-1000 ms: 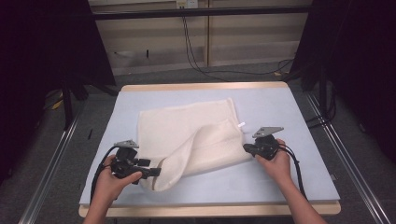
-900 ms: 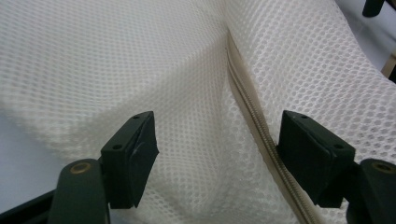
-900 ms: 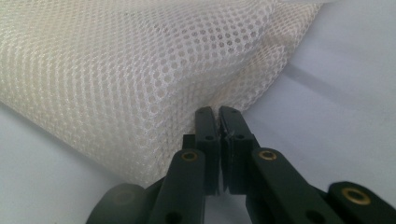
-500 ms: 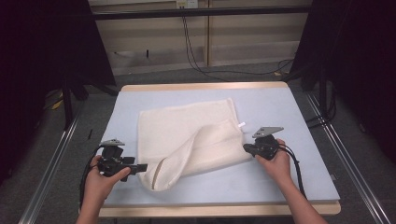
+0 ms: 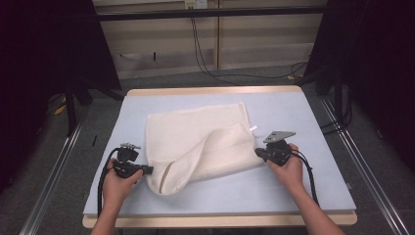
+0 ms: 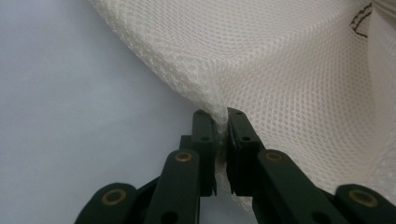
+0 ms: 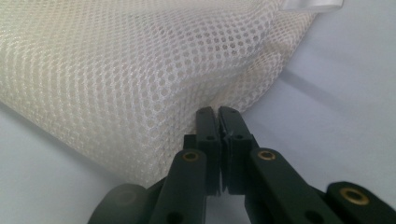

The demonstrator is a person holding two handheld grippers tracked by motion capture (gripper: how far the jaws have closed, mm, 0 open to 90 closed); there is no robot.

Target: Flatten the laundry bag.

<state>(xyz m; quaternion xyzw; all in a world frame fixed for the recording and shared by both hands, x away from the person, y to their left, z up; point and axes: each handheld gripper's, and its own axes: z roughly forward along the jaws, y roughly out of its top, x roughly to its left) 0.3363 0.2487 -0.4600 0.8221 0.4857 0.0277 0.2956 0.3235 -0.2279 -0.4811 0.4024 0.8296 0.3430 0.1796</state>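
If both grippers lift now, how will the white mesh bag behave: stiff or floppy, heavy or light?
Probably floppy: the white mesh bag already lies in soft folds and bunches where the left gripper pinches it. Likely light, since its open weave looks thin. It may sag between the left gripper and the right gripper.

The high view looks forward and down from above the person's side of the tabletop [image 5: 313, 122], far enough back to take in its whole surface, the floor and the back wall. The left gripper view rides on the left tool [image 6: 222, 126] and looks along its jaws at close range. The right gripper view does the same on the right tool [image 7: 218, 122]. All three views share the mesh cloth [image 5: 195, 137] and the tabletop's pale blue surface.
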